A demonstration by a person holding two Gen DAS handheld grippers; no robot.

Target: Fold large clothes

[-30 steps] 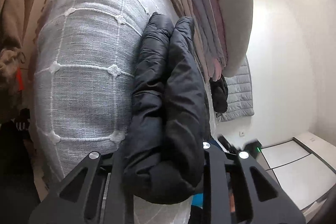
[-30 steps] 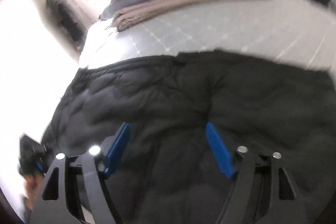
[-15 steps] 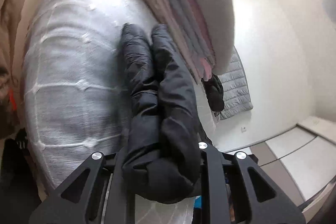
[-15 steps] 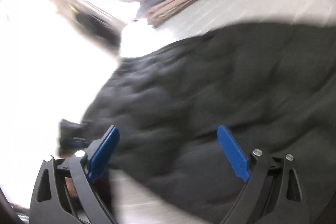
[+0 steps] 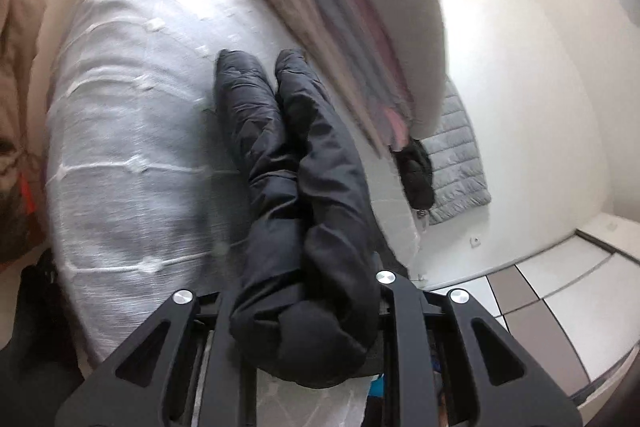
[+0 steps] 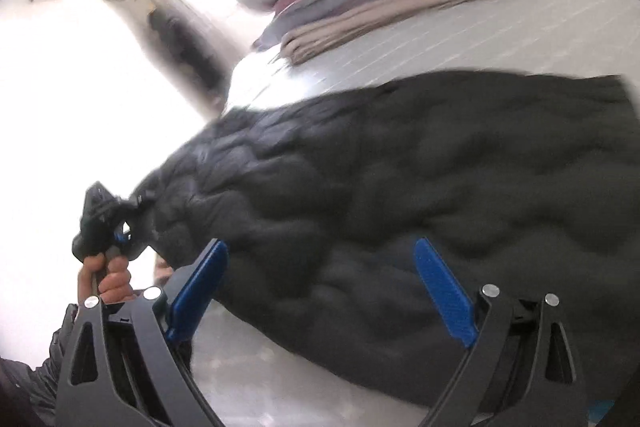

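Black jacket (image 5: 288,187) lies doubled on the bed (image 5: 128,131), beside a stack (image 5: 360,39). Left gripper (image 5: 304,311) pinches its bunched end; right gripper (image 6: 320,287) hovers, jaws spread. Likely soft, puffy, slippery: best grasped at thick folded edges.

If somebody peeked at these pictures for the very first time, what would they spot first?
The big black puffy quilted jacket, lying across the pale grey checked bedspread, fills both views. The left gripper is shut on a bunched end of it, while the right gripper hangs open above it with bright blue fingers. Behind sits a tall stack of folded pink, grey and beige clothes.
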